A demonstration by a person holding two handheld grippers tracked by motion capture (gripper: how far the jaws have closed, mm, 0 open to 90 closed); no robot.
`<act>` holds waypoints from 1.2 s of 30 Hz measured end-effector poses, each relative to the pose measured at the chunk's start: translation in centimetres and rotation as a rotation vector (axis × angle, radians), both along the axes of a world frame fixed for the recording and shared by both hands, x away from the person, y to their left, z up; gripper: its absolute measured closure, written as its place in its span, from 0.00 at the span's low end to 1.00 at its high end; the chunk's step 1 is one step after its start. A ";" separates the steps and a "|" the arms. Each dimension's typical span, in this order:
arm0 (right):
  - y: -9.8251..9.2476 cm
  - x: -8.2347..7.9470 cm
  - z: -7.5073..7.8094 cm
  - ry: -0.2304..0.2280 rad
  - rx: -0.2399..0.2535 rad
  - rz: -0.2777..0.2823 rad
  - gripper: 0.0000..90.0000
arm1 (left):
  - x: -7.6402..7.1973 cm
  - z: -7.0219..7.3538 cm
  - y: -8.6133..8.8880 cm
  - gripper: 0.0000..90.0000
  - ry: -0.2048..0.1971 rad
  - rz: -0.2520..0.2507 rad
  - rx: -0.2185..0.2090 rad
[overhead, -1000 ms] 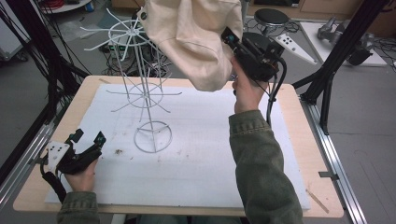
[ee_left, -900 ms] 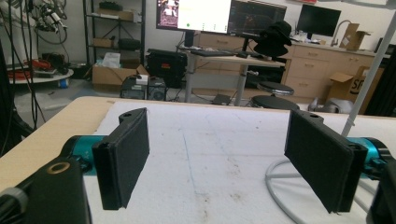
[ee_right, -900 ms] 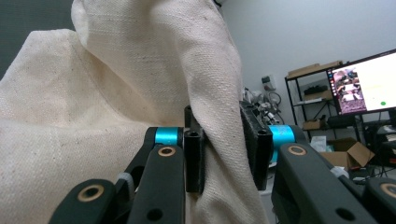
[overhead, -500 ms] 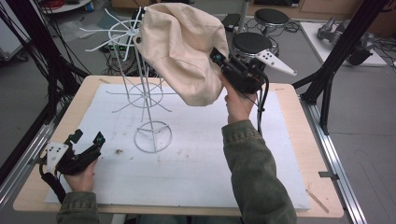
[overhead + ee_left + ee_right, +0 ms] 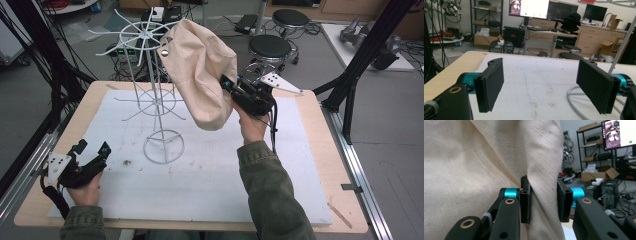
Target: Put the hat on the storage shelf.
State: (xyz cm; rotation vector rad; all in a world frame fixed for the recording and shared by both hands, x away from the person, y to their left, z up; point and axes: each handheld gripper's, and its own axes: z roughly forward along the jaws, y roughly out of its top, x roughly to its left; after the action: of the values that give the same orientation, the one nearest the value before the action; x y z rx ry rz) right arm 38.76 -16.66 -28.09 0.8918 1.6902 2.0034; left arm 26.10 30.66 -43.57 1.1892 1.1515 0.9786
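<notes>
Partly, the cream bag [image 5: 200,70] hides the rack [image 5: 150,95].

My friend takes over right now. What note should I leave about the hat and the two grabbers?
Right gripper: jaws have just been opening a little, with a fold of the cream hat between them.
Left gripper: open, holding nothing, low over the white mat.
Hat: draped at the top of the white wire stand; whether it sits on a prong is unclear.
Left: let go fully, check the hat stays up.
</notes>
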 end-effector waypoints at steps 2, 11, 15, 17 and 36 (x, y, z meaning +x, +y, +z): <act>0.2 0.0 -0.3 0.007 -0.010 0.002 0.76 | 0.0 0.0 0.0 0.25 -0.001 -0.002 0.002; 0.2 -0.2 -0.4 0.019 -0.056 -0.031 0.63 | 0.0 0.0 -0.1 0.25 -0.004 -0.003 0.000; 0.2 -0.6 -0.3 0.015 -0.068 -0.057 0.52 | 0.1 0.1 -0.1 0.25 -0.005 -0.005 0.002; 0.2 -0.9 -0.1 0.022 -0.054 -0.072 0.45 | 0.1 0.1 -0.2 0.25 -0.004 -0.007 0.001; -1.3 -2.4 -0.3 0.000 -0.136 -0.170 0.12 | 0.1 0.1 -0.2 0.25 0.000 -0.001 0.006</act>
State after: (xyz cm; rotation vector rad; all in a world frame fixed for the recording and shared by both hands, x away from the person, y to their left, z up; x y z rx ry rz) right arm 36.34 -17.95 -28.43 0.9536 1.6679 1.7558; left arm 26.17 30.46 -43.50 1.1940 1.1484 0.9822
